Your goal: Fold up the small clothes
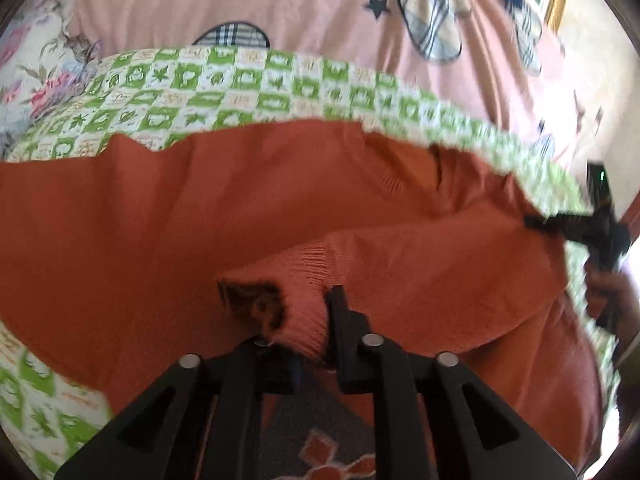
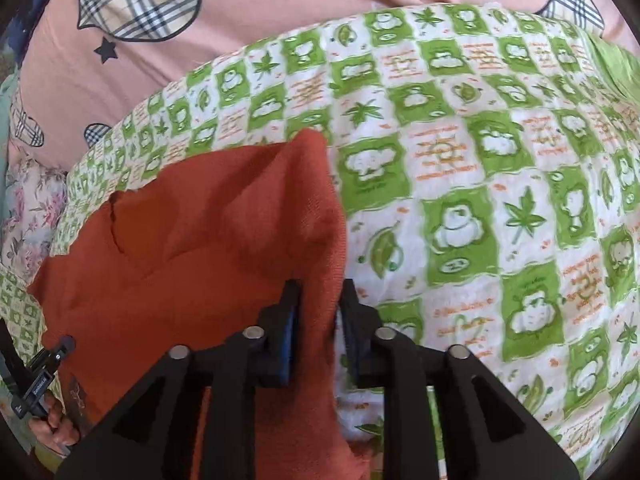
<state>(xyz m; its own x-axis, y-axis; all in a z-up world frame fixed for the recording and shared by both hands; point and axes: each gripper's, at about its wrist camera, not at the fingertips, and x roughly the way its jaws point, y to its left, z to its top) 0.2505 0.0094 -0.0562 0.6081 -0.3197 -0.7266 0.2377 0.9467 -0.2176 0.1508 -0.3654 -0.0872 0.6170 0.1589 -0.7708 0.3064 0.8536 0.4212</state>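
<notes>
An orange knit sweater [image 1: 160,220] lies spread on a green-and-white checked cloth [image 1: 240,92]. Its sleeve is folded across the body, and the ribbed sleeve cuff [image 1: 308,272] sits between the fingers of my left gripper [image 1: 304,316]. The cuff looks loose and unsqueezed and hides the left finger. In the right wrist view the sweater's [image 2: 200,232] side edge runs up between the fingers of my right gripper [image 2: 320,286]. Those jaws stand apart, with white cloth showing beside the right pad. A hand [image 1: 604,292] holds the right tool at the sweater's right edge.
The checked cloth [image 2: 460,200] covers a bed with a pink sheet [image 2: 280,8] bearing plaid patches and stars. Floral fabric [image 2: 32,200] lies at the left. A grey patterned patch [image 1: 320,440] of the sweater shows under the left gripper. A hand [image 2: 52,428] holds the left tool.
</notes>
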